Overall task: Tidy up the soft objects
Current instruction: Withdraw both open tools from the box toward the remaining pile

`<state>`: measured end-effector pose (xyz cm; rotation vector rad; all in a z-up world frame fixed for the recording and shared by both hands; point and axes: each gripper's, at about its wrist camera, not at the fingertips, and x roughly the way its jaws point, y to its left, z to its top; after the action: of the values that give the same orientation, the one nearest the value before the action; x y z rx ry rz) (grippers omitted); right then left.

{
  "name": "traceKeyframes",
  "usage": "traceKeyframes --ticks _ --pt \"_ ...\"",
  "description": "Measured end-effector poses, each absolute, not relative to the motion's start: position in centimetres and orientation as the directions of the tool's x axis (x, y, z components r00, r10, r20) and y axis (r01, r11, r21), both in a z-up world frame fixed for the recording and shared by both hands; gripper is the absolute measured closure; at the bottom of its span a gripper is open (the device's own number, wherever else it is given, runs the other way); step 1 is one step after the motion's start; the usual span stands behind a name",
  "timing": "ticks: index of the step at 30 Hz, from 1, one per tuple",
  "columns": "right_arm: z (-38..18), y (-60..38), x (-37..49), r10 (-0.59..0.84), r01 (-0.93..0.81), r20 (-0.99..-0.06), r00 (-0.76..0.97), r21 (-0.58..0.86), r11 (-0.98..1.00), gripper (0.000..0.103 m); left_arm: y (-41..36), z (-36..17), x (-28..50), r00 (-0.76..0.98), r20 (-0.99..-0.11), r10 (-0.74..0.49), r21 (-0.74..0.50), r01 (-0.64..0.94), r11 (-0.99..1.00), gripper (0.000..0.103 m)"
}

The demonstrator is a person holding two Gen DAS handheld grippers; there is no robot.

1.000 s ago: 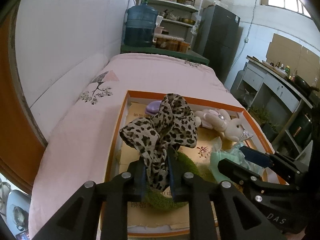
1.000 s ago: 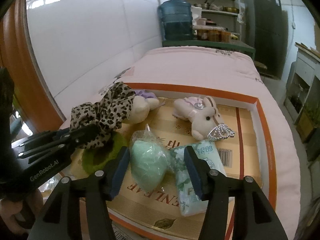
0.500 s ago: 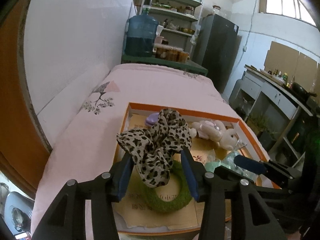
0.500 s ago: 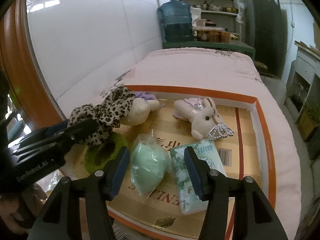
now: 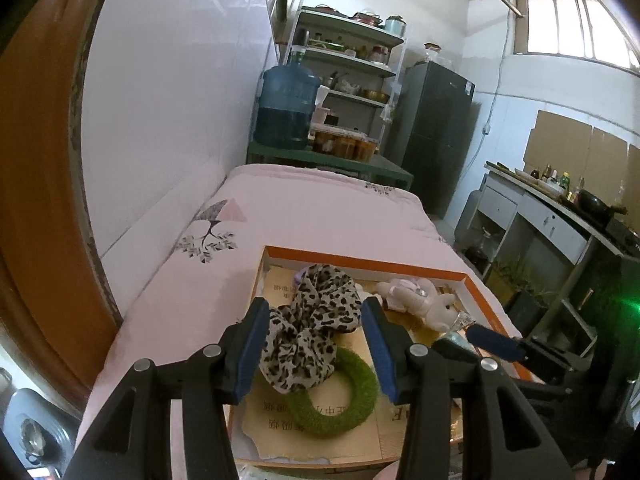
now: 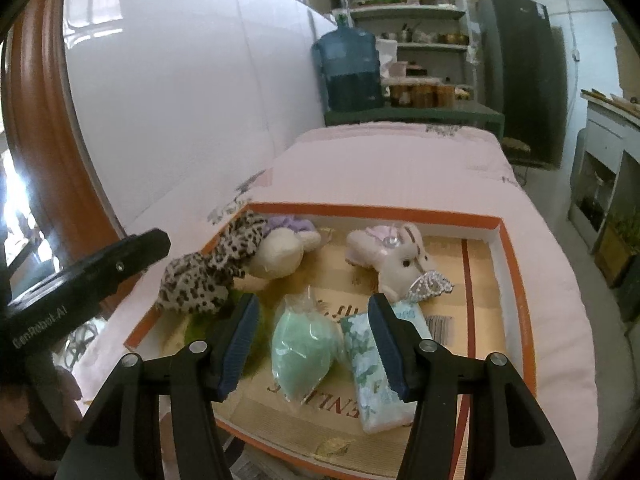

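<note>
A leopard-print scrunchie (image 5: 310, 332) lies loose in the orange-rimmed box (image 5: 360, 260), draped over a green fuzzy ring (image 5: 340, 400). My left gripper (image 5: 314, 352) hovers open above it, and its pads do not press the fabric. In the right wrist view the scrunchie (image 6: 212, 272) rests beside a cream plush (image 6: 280, 252), with the left gripper (image 6: 100, 272) drawn back from it. My right gripper (image 6: 314, 344) stands open over a mint-green pouch (image 6: 302, 348) and a tissue pack (image 6: 372, 364), gripping neither. A plush rabbit (image 6: 396, 256) lies farther back.
The box sits on a bed with a pink quilt (image 5: 304, 216), a white wall (image 5: 172, 112) along its left side. Beyond the bed stand a blue water jug (image 5: 286, 112), shelves and a dark fridge (image 5: 436, 136). A kitchen counter (image 5: 560, 216) runs along the right.
My left jaws opened and let go of the scrunchie, which settled onto the green ring. The left gripper drew back and rose. The right gripper stayed put.
</note>
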<state>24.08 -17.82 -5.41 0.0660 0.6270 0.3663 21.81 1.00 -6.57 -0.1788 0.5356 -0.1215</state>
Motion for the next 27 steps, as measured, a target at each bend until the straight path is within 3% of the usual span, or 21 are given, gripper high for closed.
traceKeyframes --ticks 10,27 --pt "-4.5 -17.5 22.4 0.352 -0.311 -0.531 0.771 0.167 0.935 0.044 0.0 -5.7 20.1 0.878 -0.461 -0.128 -0.138 0.071 0.988 0.055" --pt "-3.3 -18.1 16.9 0.367 -0.300 -0.540 0.757 0.212 0.930 0.044 -0.1 -5.1 16.1 0.883 -0.449 -0.138 -0.161 0.072 0.984 0.055"
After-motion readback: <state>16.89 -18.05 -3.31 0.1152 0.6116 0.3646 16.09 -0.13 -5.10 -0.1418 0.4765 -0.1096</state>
